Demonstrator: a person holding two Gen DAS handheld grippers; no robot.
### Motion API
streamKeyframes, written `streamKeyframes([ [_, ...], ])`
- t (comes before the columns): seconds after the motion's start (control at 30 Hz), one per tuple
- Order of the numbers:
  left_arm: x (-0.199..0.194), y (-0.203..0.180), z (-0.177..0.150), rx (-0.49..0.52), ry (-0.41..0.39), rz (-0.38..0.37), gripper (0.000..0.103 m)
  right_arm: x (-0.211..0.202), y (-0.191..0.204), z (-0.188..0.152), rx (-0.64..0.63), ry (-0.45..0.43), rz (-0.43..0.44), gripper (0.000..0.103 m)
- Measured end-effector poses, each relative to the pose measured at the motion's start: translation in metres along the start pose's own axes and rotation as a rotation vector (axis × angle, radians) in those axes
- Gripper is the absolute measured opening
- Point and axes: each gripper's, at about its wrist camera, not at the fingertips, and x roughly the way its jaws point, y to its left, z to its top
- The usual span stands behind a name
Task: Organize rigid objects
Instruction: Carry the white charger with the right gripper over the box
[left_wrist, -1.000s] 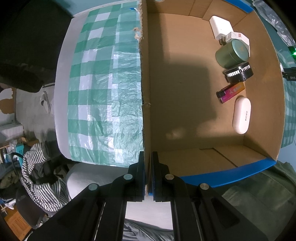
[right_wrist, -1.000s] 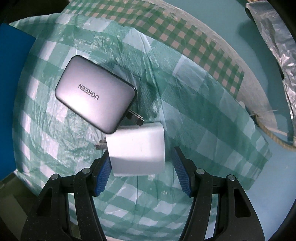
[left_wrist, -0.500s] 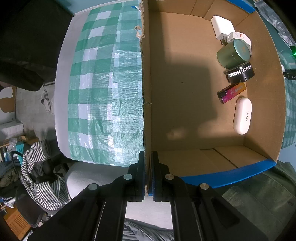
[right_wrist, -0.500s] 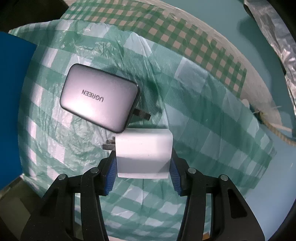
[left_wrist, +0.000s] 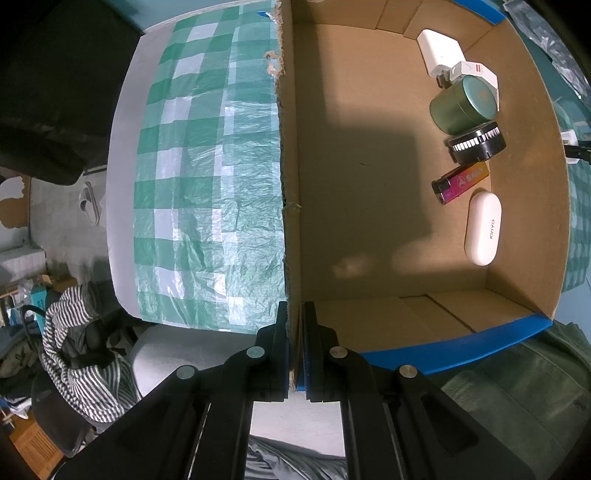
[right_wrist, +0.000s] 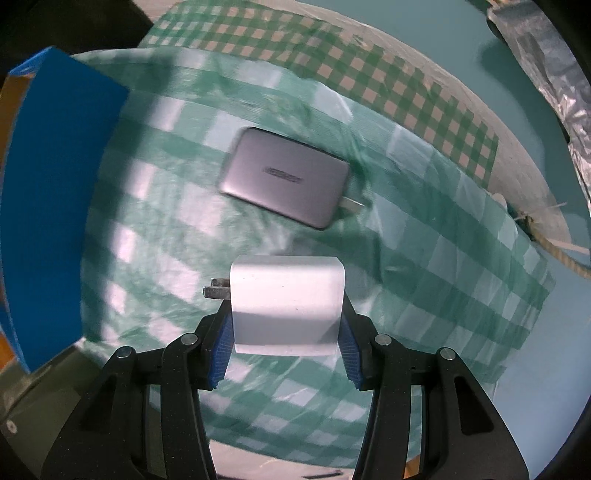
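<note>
Left gripper (left_wrist: 295, 347): two matte black moulded fingers (left_wrist: 275, 354) with blue inner pads and round silver screw heads along the linkage arms. Right gripper (right_wrist: 284, 345): identical black construction, with ribbed blue pads (right_wrist: 221, 350) on the fingertips and silver pivot screws on each arm.

Left claw (left_wrist: 294, 343) pinched shut — right claw (right_wrist: 284, 332) clamped, both pointing down.

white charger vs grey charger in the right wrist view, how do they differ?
The white charger is plain and blocky; the grey charger is flatter, wider and carries printed lettering. The white one is clamped in the right claw; the grey one lies free on the checked cloth. White's prongs point left, grey's right. Both are pronged wall plugs.
</note>
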Motion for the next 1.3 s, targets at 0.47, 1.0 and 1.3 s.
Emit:
streamKeyframes([
  [0.47, 0.0, 0.001, 0.0, 0.018, -0.005, -0.01, 0.005, -0.06, 0.075, 0.002, -0.121, -0.062, 0.022, 0.049],
  [1.0, 0.001, 0.002, 0.0, 0.038, -0.009, -0.018, 0.005, -0.102, 0.192, 0.017, -0.414, -0.116, 0.029, 0.049],
  [1.3, 0.001, 0.002, -0.001, 0.042, -0.012, -0.02, 0.005, -0.082, 0.242, 0.024, -0.538, -0.085, -0.013, 0.049],
])
